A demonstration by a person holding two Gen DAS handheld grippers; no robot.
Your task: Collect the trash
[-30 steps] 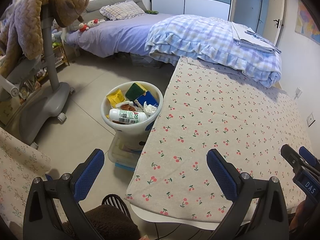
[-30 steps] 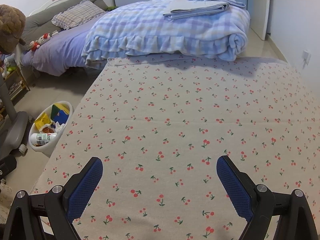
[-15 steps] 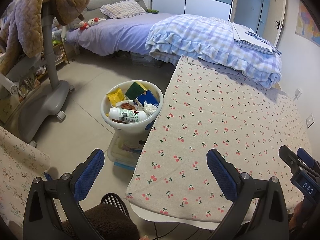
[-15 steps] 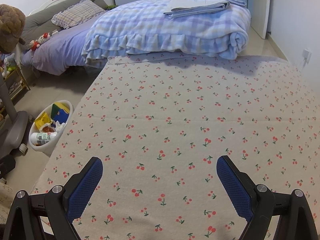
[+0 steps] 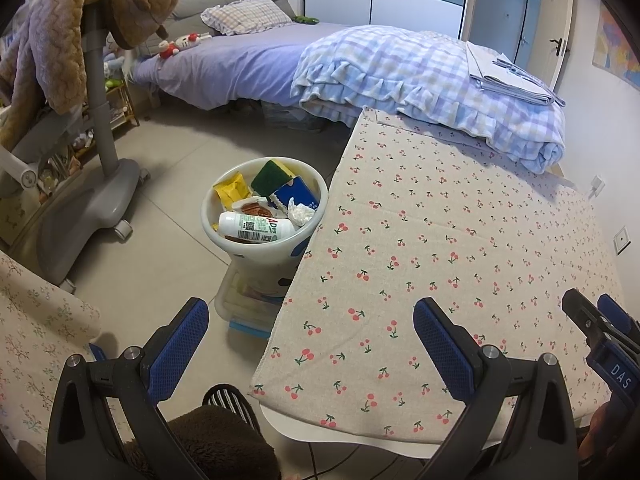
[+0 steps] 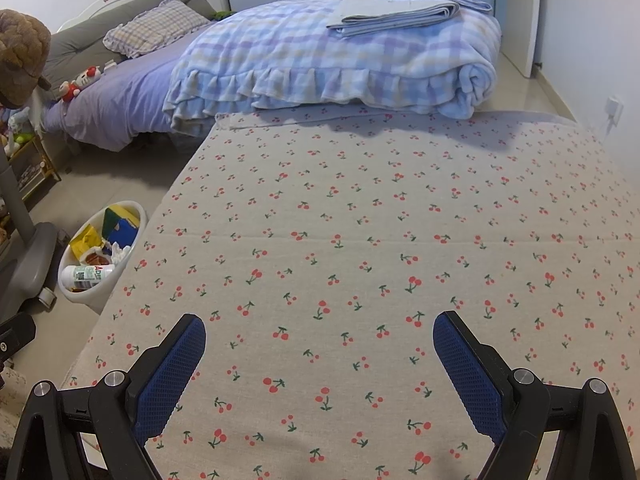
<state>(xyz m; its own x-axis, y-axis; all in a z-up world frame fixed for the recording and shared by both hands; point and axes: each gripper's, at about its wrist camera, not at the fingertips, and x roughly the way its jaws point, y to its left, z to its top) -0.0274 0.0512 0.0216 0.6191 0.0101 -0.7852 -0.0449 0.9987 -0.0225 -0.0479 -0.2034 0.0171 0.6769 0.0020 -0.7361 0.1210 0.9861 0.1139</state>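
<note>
A white trash bin [image 5: 298, 184] stands on the floor beside the table's left edge; it also shows in the right wrist view [image 6: 66, 286]. It holds a white bottle [image 5: 254, 227], a green and yellow sponge [image 5: 273, 174], a blue packet [image 5: 298, 197], a yellow wrapper [image 5: 230, 192] and crumpled tissue [image 5: 301, 213]. My left gripper [image 5: 310, 328] is open and empty, over the table's near left corner. My right gripper [image 6: 320, 338] is open and empty above the cherry-print tablecloth [image 6: 380, 248]; its tip shows in the left wrist view [image 5: 598, 318].
A bed with a folded checked blanket [image 5: 420, 76] abuts the table's far end. A grey chair base on wheels [image 5: 86, 204] with a brown blanket stands left of the bin. A clear storage box [image 5: 248, 304] sits under the bin. A floral cloth [image 5: 36, 324] lies at near left.
Both grippers have drifted slightly; the views have shifted a little. Nothing was picked up or released.
</note>
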